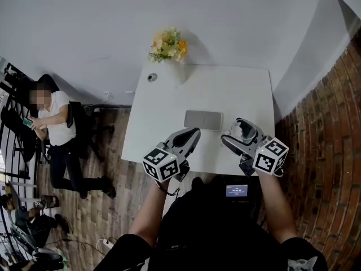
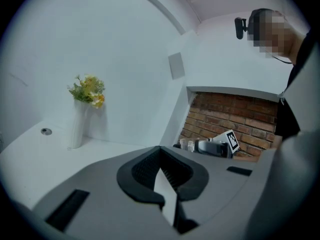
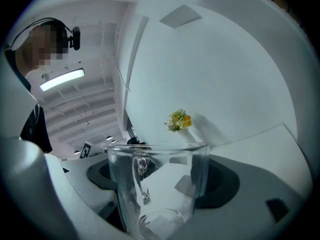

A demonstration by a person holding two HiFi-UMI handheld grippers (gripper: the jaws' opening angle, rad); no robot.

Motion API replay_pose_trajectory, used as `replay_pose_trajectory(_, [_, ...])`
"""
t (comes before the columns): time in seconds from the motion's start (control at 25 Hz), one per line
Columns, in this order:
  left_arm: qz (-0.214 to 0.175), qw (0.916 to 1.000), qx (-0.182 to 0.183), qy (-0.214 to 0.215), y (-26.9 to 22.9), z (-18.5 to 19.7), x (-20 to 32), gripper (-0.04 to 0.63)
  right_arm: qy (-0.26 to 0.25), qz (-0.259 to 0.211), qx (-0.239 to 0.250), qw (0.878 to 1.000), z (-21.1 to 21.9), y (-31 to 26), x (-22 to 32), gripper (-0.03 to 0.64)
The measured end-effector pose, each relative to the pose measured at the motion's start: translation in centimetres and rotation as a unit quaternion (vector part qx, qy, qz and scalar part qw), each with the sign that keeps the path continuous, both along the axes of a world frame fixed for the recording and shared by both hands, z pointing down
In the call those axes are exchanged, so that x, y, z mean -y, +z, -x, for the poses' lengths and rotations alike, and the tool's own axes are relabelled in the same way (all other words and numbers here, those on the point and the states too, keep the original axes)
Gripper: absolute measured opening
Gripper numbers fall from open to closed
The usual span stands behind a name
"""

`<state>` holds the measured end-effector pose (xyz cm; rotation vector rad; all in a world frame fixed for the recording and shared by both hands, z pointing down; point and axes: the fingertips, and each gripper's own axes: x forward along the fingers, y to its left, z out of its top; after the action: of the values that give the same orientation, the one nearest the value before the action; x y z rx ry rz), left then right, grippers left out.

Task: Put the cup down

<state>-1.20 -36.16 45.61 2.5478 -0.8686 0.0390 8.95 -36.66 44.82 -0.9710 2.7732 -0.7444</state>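
A clear glass cup [image 3: 160, 189] with a handle stands upright between the jaws of my right gripper [image 3: 161, 171], which is shut on it. In the head view the cup [image 1: 246, 131] and right gripper [image 1: 241, 130] hang over the near right part of the white table [image 1: 169, 100]. My left gripper [image 1: 193, 133] hovers over the table's front edge with its jaws shut and nothing between them [image 2: 160, 154]. A flat grey mat [image 1: 203, 119] lies on the table just beyond both grippers.
A white vase of flowers [image 1: 167, 45] stands at the table's far edge against the wall, with a small round fitting [image 1: 151, 77] beside it. A brick wall [image 1: 327, 151] runs along the right. A person [image 1: 56, 129] stands on the floor to the left.
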Motion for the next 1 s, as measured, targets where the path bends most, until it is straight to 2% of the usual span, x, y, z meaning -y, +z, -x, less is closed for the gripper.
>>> replay_pose_trajectory(0.2, [0.01,0.9998,-0.007,0.015,0.5,0.9,0.5,0.009,0.02,0.009,-0.003,1.0,0.9,-0.1,0.5,0.428])
replay_pose_trajectory(0.68, [0.021,0.9989,-0.03,0.031,0.7,0.8,1.1,0.011,0.029,0.007,-0.01,1.0,1.3,-0.4,0.7,0.428])
replay_pose_trajectory(0.72, [0.023,0.9988,-0.029,0.031,0.8,0.9,1.1,0.014,0.03,0.008,-0.009,0.999,1.4,-0.3,0.7,0.428])
replay_pose_trajectory(0.84, [0.03,0.9987,-0.027,0.031,1.2,1.1,1.3,0.081,0.03,0.01,-0.011,0.999,1.6,0.0,0.8,0.428])
replay_pose_trajectory(1.0, [0.035,0.9986,-0.02,0.034,1.4,0.9,1.2,0.087,0.028,0.014,-0.016,0.999,1.4,0.3,0.9,0.428])
